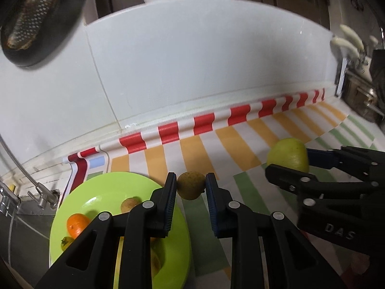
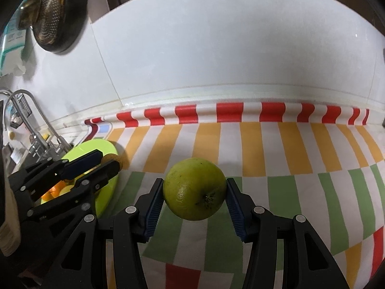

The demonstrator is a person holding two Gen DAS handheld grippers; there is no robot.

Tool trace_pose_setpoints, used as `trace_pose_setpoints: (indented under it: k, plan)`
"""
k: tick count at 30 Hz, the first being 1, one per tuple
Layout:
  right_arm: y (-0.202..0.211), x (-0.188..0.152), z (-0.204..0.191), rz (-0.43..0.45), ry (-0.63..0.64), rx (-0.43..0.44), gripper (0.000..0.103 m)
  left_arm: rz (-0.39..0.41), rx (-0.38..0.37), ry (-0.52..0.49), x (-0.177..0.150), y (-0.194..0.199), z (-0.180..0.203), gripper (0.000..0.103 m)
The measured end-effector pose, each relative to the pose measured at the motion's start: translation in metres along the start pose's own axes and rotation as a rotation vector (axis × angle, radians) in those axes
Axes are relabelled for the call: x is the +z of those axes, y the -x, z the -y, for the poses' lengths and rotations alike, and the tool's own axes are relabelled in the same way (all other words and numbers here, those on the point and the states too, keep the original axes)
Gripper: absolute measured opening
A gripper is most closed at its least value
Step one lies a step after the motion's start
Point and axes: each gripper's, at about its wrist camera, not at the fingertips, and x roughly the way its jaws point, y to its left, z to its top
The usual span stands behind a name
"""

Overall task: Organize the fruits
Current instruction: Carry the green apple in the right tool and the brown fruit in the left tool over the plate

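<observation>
**Holding two fruits beside a green plate**

Carrying a small brownish-yellow fruit (image 1: 191,185), the left gripper (image 1: 191,187) has its pads pressed tight on both sides of it, just past the right rim of the lime-green plate (image 1: 113,180). The plate sits at the left end of the bench, on a striped cloth (image 2: 252,144), and already holds an orange (image 1: 76,224) and other small fruits. The right gripper (image 2: 195,197), partly closed, clamps a larger green apple (image 2: 195,189) further right, well apart from the plate. The left gripper is much the nearer: the plate lies directly to its left and slightly nearer, so the small fruit likely goes in first.
</observation>
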Motion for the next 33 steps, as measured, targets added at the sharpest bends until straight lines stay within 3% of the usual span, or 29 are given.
trace_pose_setpoints:
  k: [14,33]
  plan:
    - [0.055,0.006,-0.047,0.071,0.074,0.021,0.052,0.083,0.002,0.074,-0.011,0.076,-0.025,0.025]
    - [0.096,-0.010,-0.138,0.106,0.171,0.102,0.052,0.097,0.096,0.145,-0.052,0.147,-0.090,0.025]
